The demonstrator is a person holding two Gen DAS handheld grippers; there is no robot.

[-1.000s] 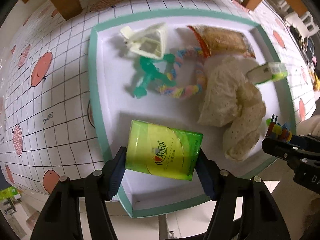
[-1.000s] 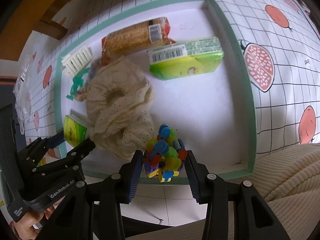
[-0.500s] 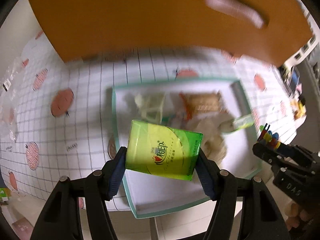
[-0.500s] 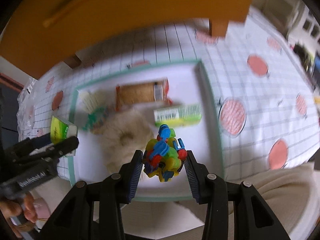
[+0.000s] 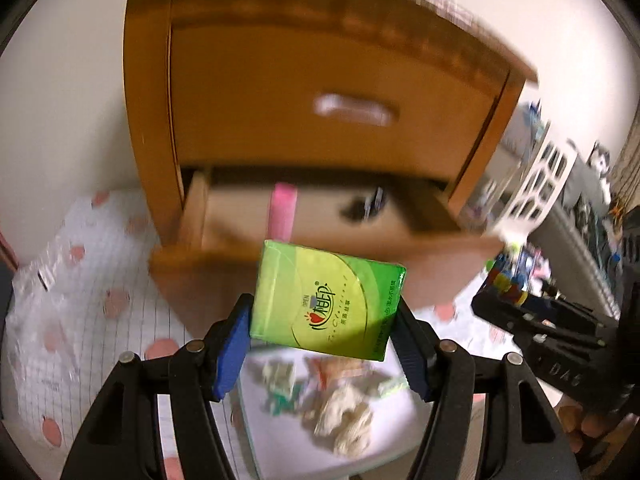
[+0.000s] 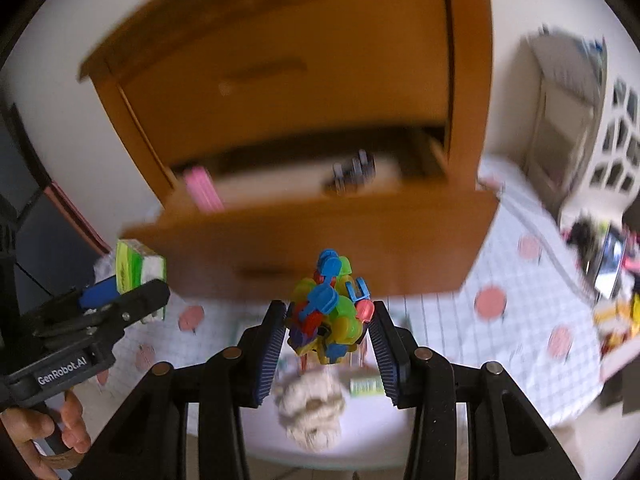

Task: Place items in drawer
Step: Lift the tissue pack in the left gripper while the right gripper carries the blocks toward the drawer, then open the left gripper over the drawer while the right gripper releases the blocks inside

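Note:
My left gripper is shut on a green tissue pack, held up in front of the wooden nightstand's pulled-out lower drawer. My right gripper is shut on a cluster of colourful plastic toy pieces, also raised before the drawer. A pink item and a dark object lie inside the drawer. The right gripper shows at the right edge of the left wrist view; the left gripper with its pack shows at the left of the right wrist view.
Below lies a white tray with a green rim holding a cream cloth, another green pack and small items. The checked cloth with red fruit prints covers the floor. The closed upper drawer has a handle slot. A white lattice basket stands right.
Both grippers have risen from just above the tray and tilted up, so the nightstand and its pulled-out drawer now fill both views. Each still holds its item.

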